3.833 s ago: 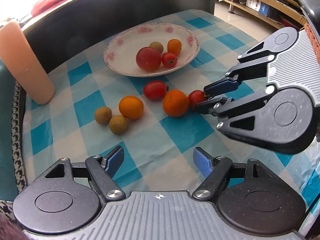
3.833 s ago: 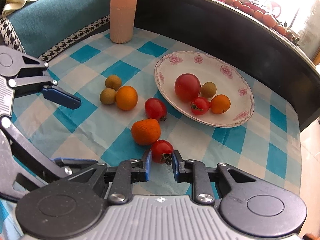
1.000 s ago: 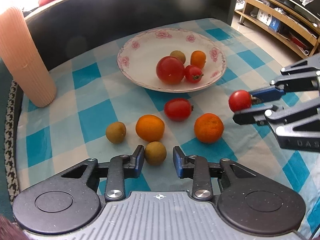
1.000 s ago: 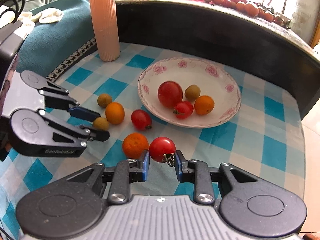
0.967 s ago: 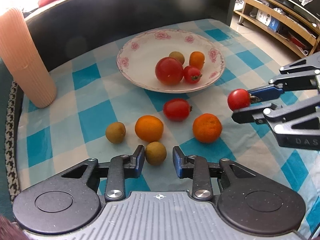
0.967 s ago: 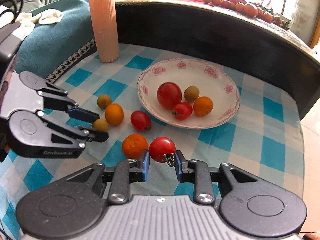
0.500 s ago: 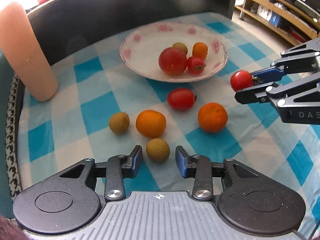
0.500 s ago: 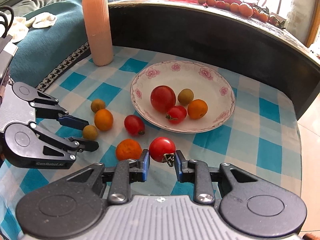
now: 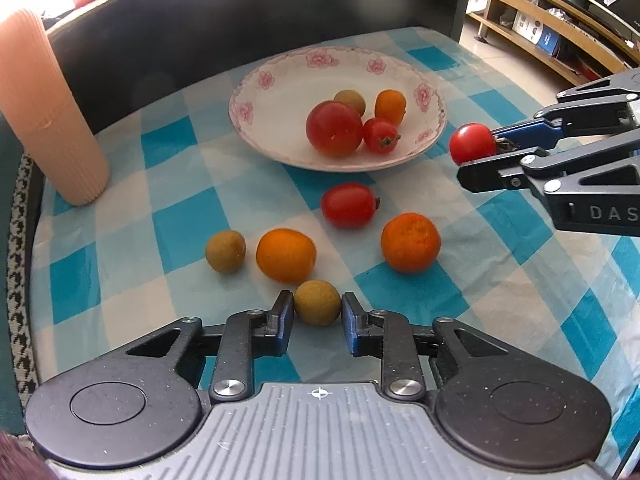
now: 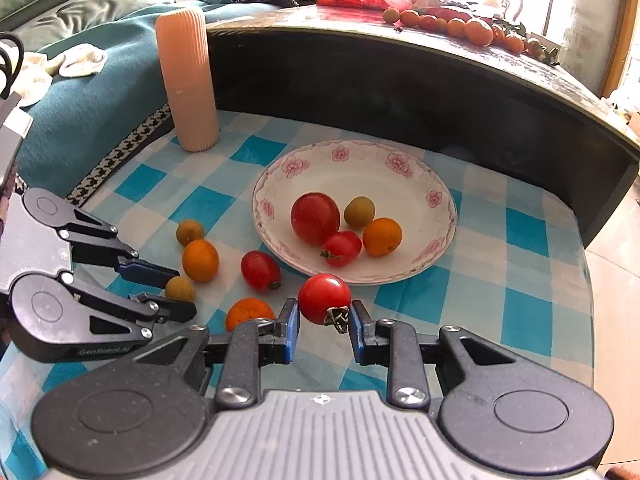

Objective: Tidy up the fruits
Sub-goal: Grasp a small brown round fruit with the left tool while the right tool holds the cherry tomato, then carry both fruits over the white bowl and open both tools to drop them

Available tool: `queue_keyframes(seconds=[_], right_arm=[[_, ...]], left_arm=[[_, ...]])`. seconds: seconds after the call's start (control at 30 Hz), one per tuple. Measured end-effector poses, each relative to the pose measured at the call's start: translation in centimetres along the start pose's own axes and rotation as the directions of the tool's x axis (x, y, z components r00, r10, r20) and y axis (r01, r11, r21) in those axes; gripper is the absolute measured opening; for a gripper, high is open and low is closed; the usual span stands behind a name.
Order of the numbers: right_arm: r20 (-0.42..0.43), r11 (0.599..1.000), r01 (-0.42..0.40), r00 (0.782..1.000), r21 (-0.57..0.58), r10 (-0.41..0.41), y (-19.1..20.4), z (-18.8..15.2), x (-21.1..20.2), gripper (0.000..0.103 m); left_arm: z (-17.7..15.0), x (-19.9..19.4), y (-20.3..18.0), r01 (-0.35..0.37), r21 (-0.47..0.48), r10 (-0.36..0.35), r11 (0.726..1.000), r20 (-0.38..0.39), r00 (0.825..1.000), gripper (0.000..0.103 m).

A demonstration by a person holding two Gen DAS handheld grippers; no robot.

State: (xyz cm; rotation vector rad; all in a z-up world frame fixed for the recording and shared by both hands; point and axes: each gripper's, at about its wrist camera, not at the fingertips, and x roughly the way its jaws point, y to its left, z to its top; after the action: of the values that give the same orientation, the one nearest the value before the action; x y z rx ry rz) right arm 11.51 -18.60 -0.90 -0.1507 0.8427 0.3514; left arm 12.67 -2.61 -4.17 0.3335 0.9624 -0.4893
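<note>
My right gripper (image 10: 323,312) is shut on a red cherry tomato (image 10: 324,298), held just in front of the near rim of the flowered white plate (image 10: 360,152). The plate holds a large tomato (image 10: 315,218), a small tomato, a longan and a small orange. In the left wrist view my left gripper (image 9: 317,314) is shut on a green-brown longan (image 9: 317,307) low over the checked cloth. An oval tomato (image 9: 348,205), two oranges (image 9: 410,241) (image 9: 286,255) and another longan (image 9: 225,251) lie loose on the cloth between gripper and plate.
A ribbed peach cylinder (image 9: 44,112) stands at the cloth's far left corner. A dark curved wall (image 10: 400,92) rises right behind the plate, with more fruit on its top ledge. The cloth drops off to the floor on the right; a teal cushion lies left.
The left fingers have closed in on the longan. The right gripper has carried the cherry tomato up and toward the plate's rim.
</note>
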Motion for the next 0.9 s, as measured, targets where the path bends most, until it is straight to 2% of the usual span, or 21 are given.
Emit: queue_keyframes(seconds=[0.27, 0.57, 0.9], right_arm=[[0.036, 1.000, 0.023, 0.999, 0.018, -0.023, -0.3, 0.7, -0.3, 0.042], [0.046, 0.998, 0.048, 0.998, 0.044, -0.050, -1.1, 1.9, 0.7, 0.042], [0.051, 0.993, 0.058, 0.997, 0.100, -0.064, -3.0, 3.6, 2.3, 0.042]], left_arm=[[1.4, -1.6, -0.3, 0.005, -0.010, -0.004, 1.000, 0.071, 0.997, 0.034], [5.4, -1.7, -0.7, -0.001, -0.024, 0.004, 1.000, 0.144, 0.990, 0.034], [7.9, 0.1, 0.1, 0.012, -0.087, 0.002, 0.996, 0.156, 0.988, 0.034]])
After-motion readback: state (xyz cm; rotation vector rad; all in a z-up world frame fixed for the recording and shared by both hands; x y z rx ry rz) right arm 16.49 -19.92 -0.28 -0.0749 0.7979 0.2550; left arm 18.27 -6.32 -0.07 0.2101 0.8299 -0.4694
